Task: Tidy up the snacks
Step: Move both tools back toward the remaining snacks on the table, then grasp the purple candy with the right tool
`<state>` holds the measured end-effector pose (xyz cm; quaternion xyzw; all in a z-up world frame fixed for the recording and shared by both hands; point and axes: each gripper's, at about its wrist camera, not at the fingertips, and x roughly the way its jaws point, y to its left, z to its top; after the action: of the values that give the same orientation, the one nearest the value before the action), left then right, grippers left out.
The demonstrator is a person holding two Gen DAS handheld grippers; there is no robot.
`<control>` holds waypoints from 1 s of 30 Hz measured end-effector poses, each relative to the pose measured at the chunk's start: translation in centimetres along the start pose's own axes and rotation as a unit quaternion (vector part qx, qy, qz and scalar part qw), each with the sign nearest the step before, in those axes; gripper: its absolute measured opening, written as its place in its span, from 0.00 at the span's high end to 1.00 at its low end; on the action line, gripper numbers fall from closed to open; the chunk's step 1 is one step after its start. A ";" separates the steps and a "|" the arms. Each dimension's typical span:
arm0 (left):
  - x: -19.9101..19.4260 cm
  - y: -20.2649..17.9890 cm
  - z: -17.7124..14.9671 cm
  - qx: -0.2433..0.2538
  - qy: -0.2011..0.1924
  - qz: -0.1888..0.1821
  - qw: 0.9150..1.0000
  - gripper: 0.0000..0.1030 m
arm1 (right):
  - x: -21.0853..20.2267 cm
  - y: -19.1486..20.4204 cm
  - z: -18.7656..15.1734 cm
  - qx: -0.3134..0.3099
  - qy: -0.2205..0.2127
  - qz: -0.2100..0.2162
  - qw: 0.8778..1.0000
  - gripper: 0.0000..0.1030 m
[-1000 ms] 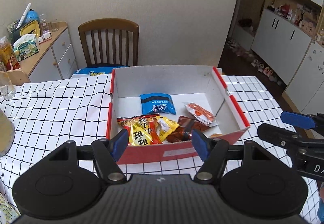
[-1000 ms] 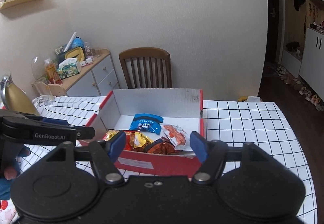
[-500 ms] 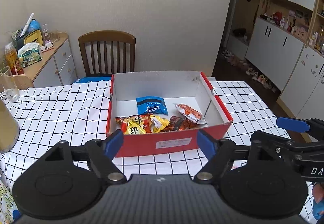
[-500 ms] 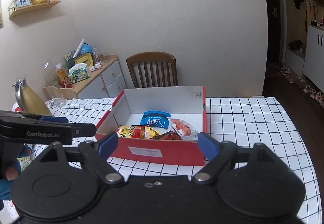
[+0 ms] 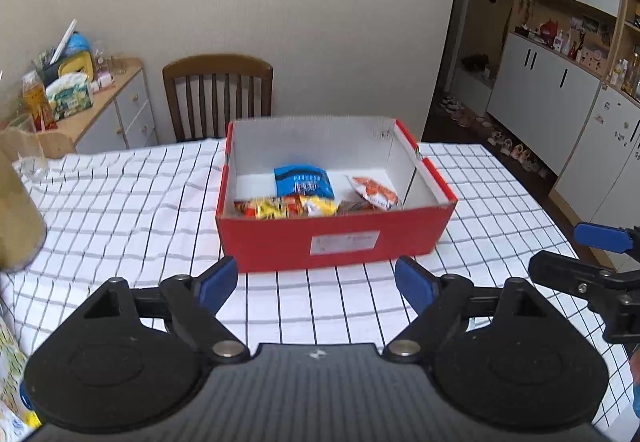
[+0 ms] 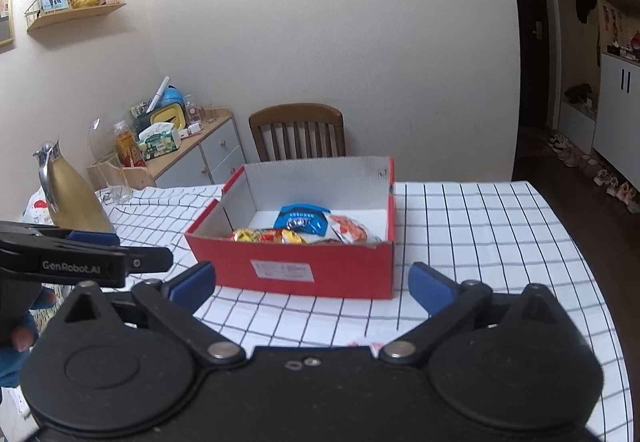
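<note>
Both grippers have drawn back from the red box [image 5: 336, 238]; left gripper [image 5: 316, 282] and right gripper [image 6: 312, 284] jaws opening, nothing between them. Snack packets [image 5: 304, 182] lie inside box on checked tablecloth [image 5: 120, 202]

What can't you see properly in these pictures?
- Snacks at the front of the red box: in both views its front wall hides their lower parts.
- White label on the box: print too small to read.
- Colourful packets at the left wrist view's left edge: cut off by the frame and the left gripper.
- Brown packet: blurred.
</note>
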<state>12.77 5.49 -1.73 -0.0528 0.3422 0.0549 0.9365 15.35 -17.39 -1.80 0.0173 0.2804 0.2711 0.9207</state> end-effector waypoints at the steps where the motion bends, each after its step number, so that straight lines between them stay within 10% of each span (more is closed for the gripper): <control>1: 0.2 0.1 -0.4 -0.003 0.006 -0.001 1.000 0.17 | -0.1 -0.2 -0.5 0.006 0.004 -0.005 1.000 0.00; 30: 6.9 -3.2 -9.5 0.027 0.116 0.005 0.993 0.17 | 3.0 -3.9 -10.4 0.019 0.133 -0.036 0.990 0.11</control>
<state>12.38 1.52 -13.19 -0.0319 0.4501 0.0438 0.8913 13.90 -20.44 -12.81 -0.0113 0.4057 0.2322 0.8839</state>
